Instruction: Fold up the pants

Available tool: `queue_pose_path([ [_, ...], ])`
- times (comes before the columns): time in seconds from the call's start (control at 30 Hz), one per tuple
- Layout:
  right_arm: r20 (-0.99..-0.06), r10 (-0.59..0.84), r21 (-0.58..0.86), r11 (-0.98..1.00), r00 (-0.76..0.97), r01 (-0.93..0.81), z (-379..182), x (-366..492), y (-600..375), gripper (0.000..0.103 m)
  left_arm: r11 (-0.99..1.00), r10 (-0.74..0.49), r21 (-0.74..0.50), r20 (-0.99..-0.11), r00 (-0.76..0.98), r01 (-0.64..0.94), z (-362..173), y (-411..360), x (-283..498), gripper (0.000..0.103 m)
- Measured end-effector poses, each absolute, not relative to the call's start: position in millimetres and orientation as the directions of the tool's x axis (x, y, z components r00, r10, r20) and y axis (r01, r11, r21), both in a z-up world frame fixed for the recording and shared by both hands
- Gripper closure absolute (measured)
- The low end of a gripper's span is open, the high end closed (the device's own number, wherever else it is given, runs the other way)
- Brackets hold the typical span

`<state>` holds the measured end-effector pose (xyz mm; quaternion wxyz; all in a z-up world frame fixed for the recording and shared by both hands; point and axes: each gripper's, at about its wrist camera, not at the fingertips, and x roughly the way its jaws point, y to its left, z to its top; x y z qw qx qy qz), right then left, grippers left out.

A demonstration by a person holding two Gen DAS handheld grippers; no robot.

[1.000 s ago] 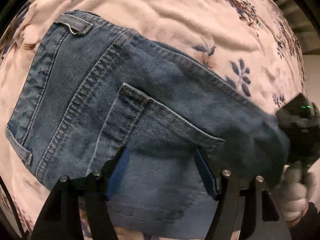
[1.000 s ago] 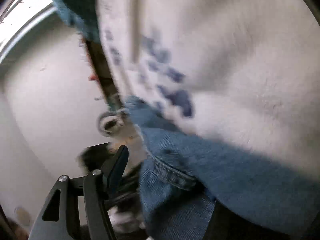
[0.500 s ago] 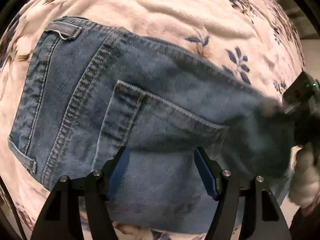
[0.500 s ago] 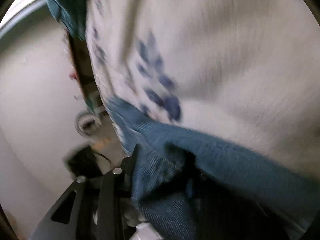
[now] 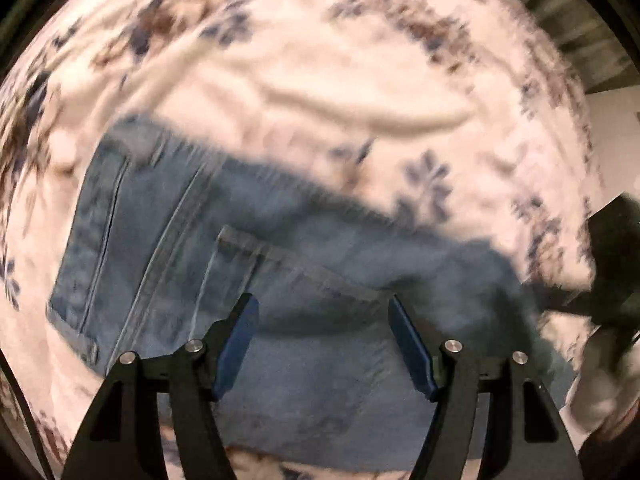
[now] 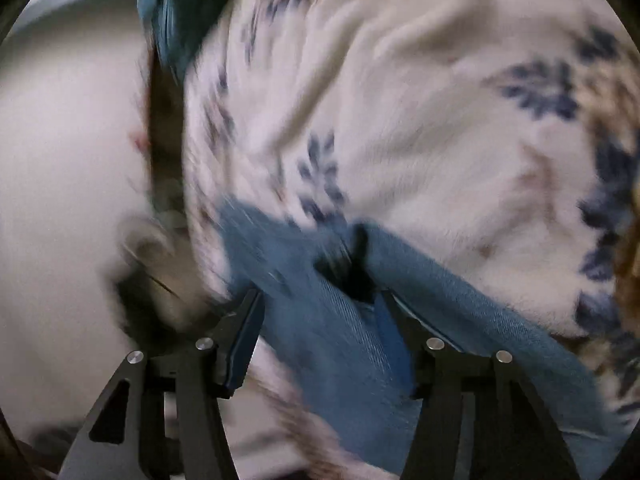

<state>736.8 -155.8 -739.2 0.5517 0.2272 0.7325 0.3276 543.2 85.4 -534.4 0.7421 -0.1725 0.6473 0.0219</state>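
Blue jeans [image 5: 280, 260] lie folded on a floral blanket [image 5: 320, 60], back pocket and waistband up. My left gripper [image 5: 322, 308] hovers over the pocket, open, with its blue pads wide apart and nothing pressed between them. At the right edge of the left wrist view, the black body of the right gripper [image 5: 616, 264] is held by a white-gloved hand [image 5: 600, 380] at the end of the jeans. In the right wrist view, my right gripper [image 6: 320, 294] has its jaws opening. A fold of the jeans [image 6: 340, 352] hangs loosely between them and drapes over the right finger.
The blanket [image 6: 440, 120] ends at a dark brown bed edge [image 6: 160, 120] on the left. Beyond it are a pale floor or wall [image 6: 60, 160] and a blurred round object [image 6: 144, 240]. A teal cloth [image 6: 180, 8] lies at the top.
The left gripper has lifted, so the jeans look smaller and lower in its view. The right gripper closed on the jeans' edge, then rose, turned and widened its jaws.
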Motion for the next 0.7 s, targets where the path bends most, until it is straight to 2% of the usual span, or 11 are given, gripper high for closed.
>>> queue_pose_path([
  [0.03, -0.690, 0.662, 0.700, 0.713, -0.294, -0.036, -741.2, 737.0, -151.6, 0.068, 0.946, -0.190, -0.224, -0.969, 0.157, -0.236, -533.2, 81.4, 549.7, 0.032],
  [0.07, -0.700, 0.659, 0.686, 0.728, -0.275, -0.004, -744.6, 737.7, -158.2, 0.100, 0.954, -0.186, -0.214, -0.972, 0.145, -0.211, -533.7, 73.6, 556.9, 0.031],
  [0.17, -0.695, 0.700, 0.689, 0.713, -0.161, 0.128, -749.4, 744.4, -193.5, 0.100, 0.972, -0.158, -0.179, -0.977, 0.143, -0.155, -540.5, 57.7, 578.3, 0.031],
  [0.33, -0.702, 0.687, 0.695, 0.718, -0.186, 0.031, -732.9, 748.9, -172.7, 0.096, 0.967, -0.180, -0.191, -0.980, 0.081, -0.167, -552.6, 50.5, 581.6, 0.031],
  [0.37, -0.709, 0.676, 0.690, 0.723, -0.198, -0.003, -728.9, 748.3, -167.6, 0.090, 0.961, -0.197, -0.209, -0.977, 0.082, -0.183, -551.9, 52.3, 579.4, 0.031],
  [0.4, -0.707, 0.671, 0.695, 0.718, -0.223, -0.043, -730.3, 747.6, -152.8, 0.073, 0.954, -0.211, -0.223, -0.974, 0.080, -0.198, -551.4, 53.7, 578.3, 0.031],
  [0.43, -0.720, 0.653, 0.684, 0.725, -0.234, -0.083, -733.1, 744.1, -136.4, 0.065, 0.943, -0.239, -0.250, -0.968, 0.072, -0.222, -552.5, 55.4, 577.8, 0.031],
  [0.47, -0.737, 0.635, 0.670, 0.733, -0.232, -0.121, -731.8, 735.7, -117.3, 0.064, 0.928, -0.277, -0.283, -0.959, 0.058, -0.244, -552.5, 56.4, 574.8, 0.031],
  [0.5, -0.760, 0.609, 0.649, 0.733, -0.227, -0.204, -727.0, 729.2, -101.9, 0.070, 0.900, -0.333, -0.330, -0.942, 0.037, -0.284, -555.8, 58.6, 573.5, 0.031],
  [0.57, -0.807, 0.559, 0.589, 0.743, -0.189, -0.317, -721.1, 705.4, -107.7, 0.090, 0.827, -0.451, -0.414, -0.892, -0.010, -0.380, -564.2, 64.0, 569.6, 0.032],
  [0.7, -0.817, 0.575, 0.534, 0.720, -0.050, -0.442, -687.4, 661.4, -105.9, 0.094, 0.706, -0.605, -0.488, -0.792, -0.079, -0.514, -576.9, 64.0, 564.7, 0.031],
])
